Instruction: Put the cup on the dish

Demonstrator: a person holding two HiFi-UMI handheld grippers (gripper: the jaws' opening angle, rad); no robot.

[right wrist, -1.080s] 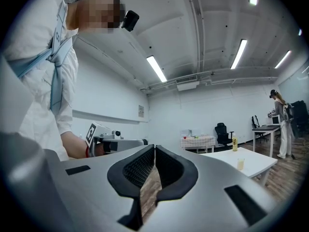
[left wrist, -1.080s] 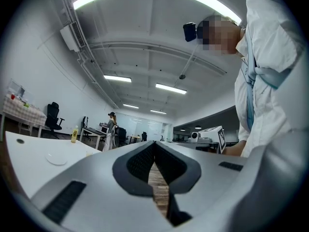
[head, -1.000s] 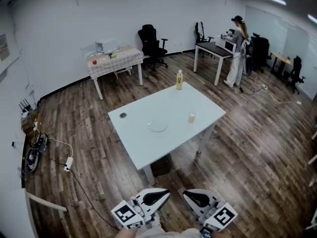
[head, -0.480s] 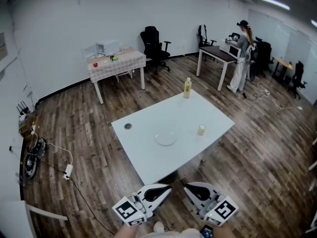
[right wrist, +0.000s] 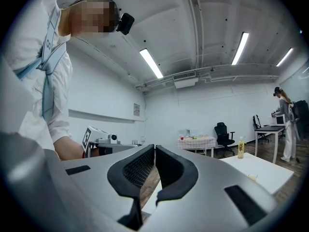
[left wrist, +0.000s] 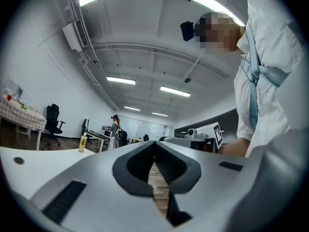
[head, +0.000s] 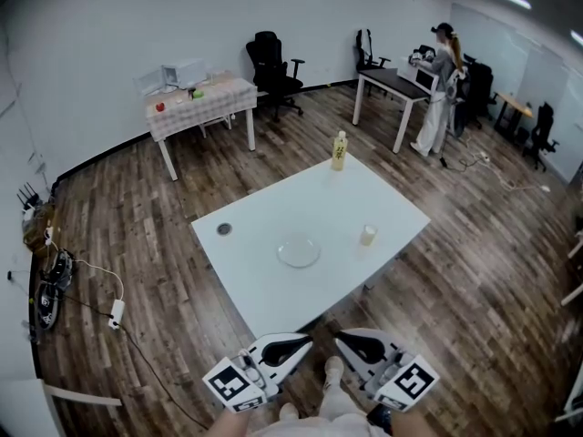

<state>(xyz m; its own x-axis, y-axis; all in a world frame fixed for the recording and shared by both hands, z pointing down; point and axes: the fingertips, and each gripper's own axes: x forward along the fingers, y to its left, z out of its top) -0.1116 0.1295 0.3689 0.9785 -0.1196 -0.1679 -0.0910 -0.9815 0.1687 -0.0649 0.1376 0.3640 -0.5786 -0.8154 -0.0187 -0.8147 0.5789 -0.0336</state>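
Wood-floored office around us, white table [head: 273, 289] ahead. We are holding the left gripper [head: 304, 340] and right gripper [head: 342, 339] low before its near corner, both clenched on nothing. The cup [head: 367, 235] is standing right of the dish [head: 299, 250], bare tabletop between them. A bottle [head: 339, 150] is standing at the far corner. Since a moment ago our view is shifting, and a foot [head: 332, 371] is now showing between the grippers.

White plastic left gripper [head: 297, 343] and white plastic right gripper [head: 350, 340]: black ribbed jaw pads [left wrist: 174, 170], each with a black-and-white square-marker cube [head: 232, 388]. Person wears white short-sleeved shirt [left wrist: 275, 47], pale blue strap [left wrist: 253, 98], small black head camera [left wrist: 187, 30].
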